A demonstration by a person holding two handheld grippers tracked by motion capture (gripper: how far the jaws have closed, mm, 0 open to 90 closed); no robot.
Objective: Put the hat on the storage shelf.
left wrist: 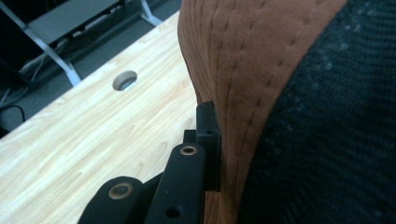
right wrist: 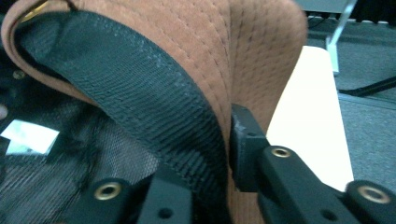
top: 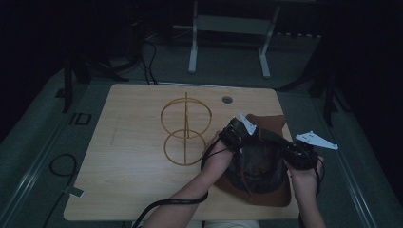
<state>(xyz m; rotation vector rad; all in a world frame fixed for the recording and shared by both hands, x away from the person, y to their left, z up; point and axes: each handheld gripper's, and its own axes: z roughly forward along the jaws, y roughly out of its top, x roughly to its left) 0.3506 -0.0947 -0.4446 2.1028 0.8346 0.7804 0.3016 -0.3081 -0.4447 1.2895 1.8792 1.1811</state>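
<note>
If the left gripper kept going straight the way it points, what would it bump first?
Probably more of the brown hat. The left gripper is already shut on the hat's brim, and the stitched brim rises right ahead of its jaws. The wooden table lies off to the side.

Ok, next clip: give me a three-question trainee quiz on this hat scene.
1. True or false: the hat lies upside down, its dark lining facing up.
2. What part of the hat does the left gripper clamp?
A. the brown brim
B. the white label
C. the cord
3. What stands on the table to the left of the hat?

Key
1. True: the high view looks into the dark inside, and the right gripper view shows mesh lining with a white label.
2. A; the right gripper pinches the brim and its black inner band too.
3. A wire stand of two rings on an upright rod.
</note>
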